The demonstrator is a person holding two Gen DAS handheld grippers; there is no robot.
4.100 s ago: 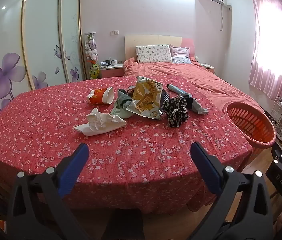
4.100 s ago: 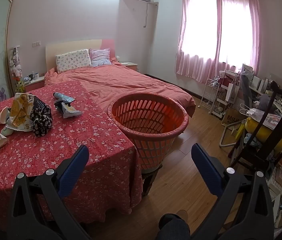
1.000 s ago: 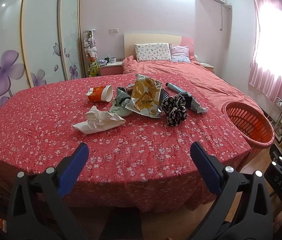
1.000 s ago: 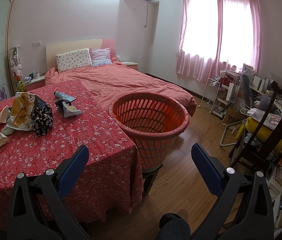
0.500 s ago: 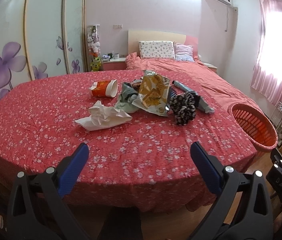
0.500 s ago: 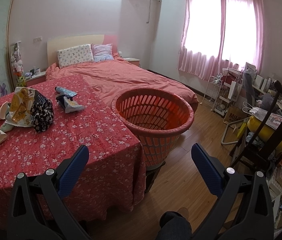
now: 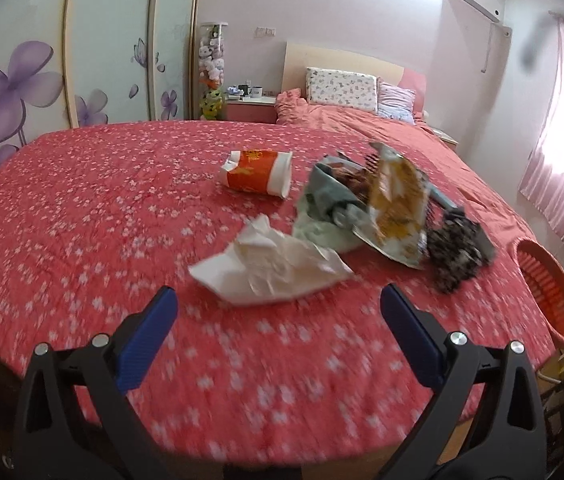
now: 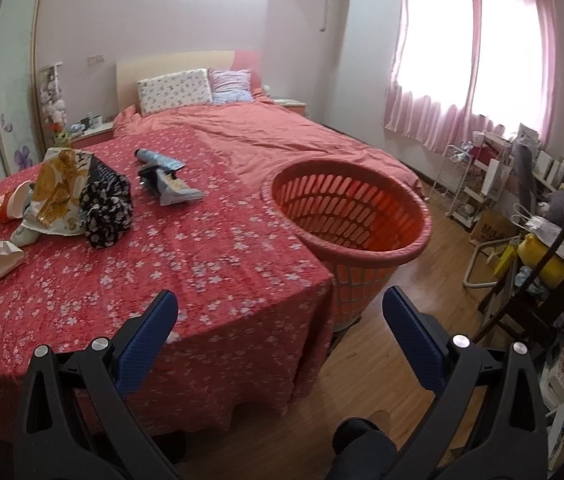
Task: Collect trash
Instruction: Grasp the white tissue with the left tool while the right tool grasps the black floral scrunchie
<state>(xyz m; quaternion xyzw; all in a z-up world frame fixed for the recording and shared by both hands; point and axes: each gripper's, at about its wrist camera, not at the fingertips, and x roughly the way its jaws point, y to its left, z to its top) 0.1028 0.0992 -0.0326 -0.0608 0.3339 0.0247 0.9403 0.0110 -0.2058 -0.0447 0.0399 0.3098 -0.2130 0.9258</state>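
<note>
1. Left tongs (image 7: 277, 304) spread wide, nothing between the blue pads, hanging over the near edge of the table (image 7: 81, 200) w/ red flowered cloth
2. Crumpled white tissue (image 7: 269, 268) lies just past the left tips, at 12 o'clock from them
3. Behind it, toward 1 o'clock: pale green wrapper (image 7: 322, 212), yellow snack bag (image 7: 396, 204) leaning on it, black-and-white speckled bag (image 7: 454, 252) touching the snack bag's right side
4. Orange paper cup (image 7: 257, 170) on its side, at 11 o'clock from the green wrapper, apart from the pile
5. Right tongs (image 8: 279, 306) also wide, empty, over the table's right corner
6. Orange basket (image 8: 414, 248) stands on the floor against the table edge, at 1 o'clock from the right tips; looks empty inside
7. Right view: blue tube (image 8: 157, 158) and a torn silver packet (image 8: 173, 190) lie at 11 o'clock, apart from the main pile
8. Bed (image 8: 282, 140) w/ pillows beyond the table; left view is motion-blurred
</note>
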